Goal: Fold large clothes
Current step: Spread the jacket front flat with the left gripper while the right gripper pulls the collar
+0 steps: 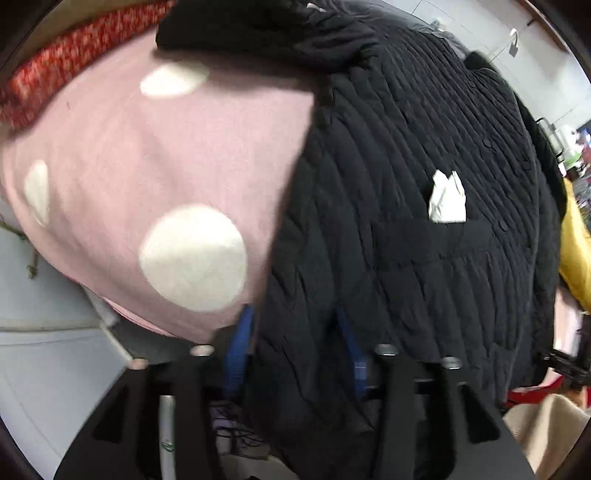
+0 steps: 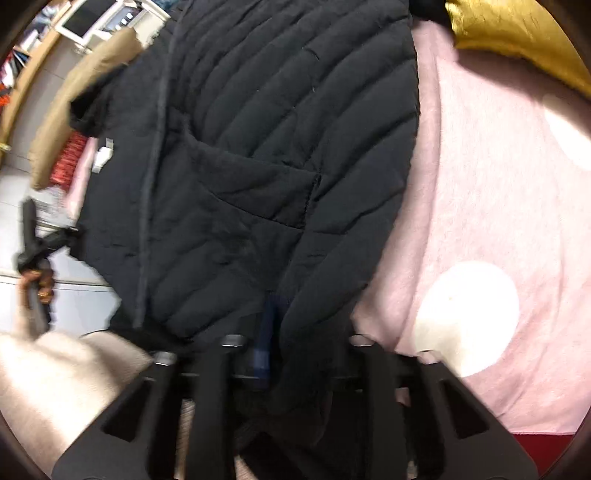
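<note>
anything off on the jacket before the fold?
Yes: a crumpled white paper or tissue pokes out above the pocket flap on the black quilted jacket. It could get folded in. Nothing else stands out.

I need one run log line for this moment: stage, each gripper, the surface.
stage: hem grasp | left gripper: shut on black quilted jacket | right gripper: shut on black quilted jacket | surface: pink dotted blanket

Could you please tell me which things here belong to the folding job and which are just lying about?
Part of the job:
black quilted coat
left gripper
right gripper

Just lying about:
pink spotted blanket
yellow cloth
white paper scrap
red patterned cloth
</note>
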The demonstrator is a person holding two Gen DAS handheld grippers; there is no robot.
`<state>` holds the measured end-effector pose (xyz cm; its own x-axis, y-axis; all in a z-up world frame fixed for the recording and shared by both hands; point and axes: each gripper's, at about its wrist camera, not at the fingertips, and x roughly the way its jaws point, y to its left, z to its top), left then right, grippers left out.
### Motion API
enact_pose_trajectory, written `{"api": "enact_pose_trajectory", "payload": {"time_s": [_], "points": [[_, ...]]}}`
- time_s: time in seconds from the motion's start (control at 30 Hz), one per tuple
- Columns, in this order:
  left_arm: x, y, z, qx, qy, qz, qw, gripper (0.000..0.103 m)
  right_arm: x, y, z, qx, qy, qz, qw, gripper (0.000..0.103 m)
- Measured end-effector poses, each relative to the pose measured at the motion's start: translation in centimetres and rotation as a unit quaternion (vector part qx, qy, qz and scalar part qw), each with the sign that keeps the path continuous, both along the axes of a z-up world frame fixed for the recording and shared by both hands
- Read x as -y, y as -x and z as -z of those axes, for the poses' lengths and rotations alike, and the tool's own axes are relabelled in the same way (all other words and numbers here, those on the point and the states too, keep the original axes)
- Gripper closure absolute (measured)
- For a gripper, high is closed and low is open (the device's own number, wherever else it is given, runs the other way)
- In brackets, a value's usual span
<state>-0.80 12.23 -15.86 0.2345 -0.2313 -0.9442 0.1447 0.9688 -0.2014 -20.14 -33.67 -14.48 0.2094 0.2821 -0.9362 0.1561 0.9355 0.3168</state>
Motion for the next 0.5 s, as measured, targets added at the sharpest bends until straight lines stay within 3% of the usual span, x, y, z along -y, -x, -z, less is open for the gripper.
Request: {"api": "enact_pose_trajectory", "payload": {"time_s": [0.1, 0.23, 0.37, 0.5], "points": [[-0.1, -0.6, -2.7, 0.05, -0.027, -0.003, 0.9984, 0.03, -0.2, -0.3, -1.8, 0.026, 0.056, -0.032, 0.998, 0.04], [-1.6, -1.6, -5.9, 0.098, -0.004, -0.053, 0.9938, 0.028, 2.0, -0.6, -3.8, 0.051, 0.131, -0.031, 0.99, 0.036], [0.4, -2.6, -7.5, 0.129, 0.027, -0.05, 0.9901, 0.026, 3.9, -2.9, -6.7, 0.109, 0.124, 0.006, 0.986, 0.036], [6.1, -3.4, -7.3, 0.142, 0.049, 0.009, 0.9887, 0.024, 4.9, -6.9, -8.9, 0.165, 0.114, 0.023, 0.979, 0.036]]}}
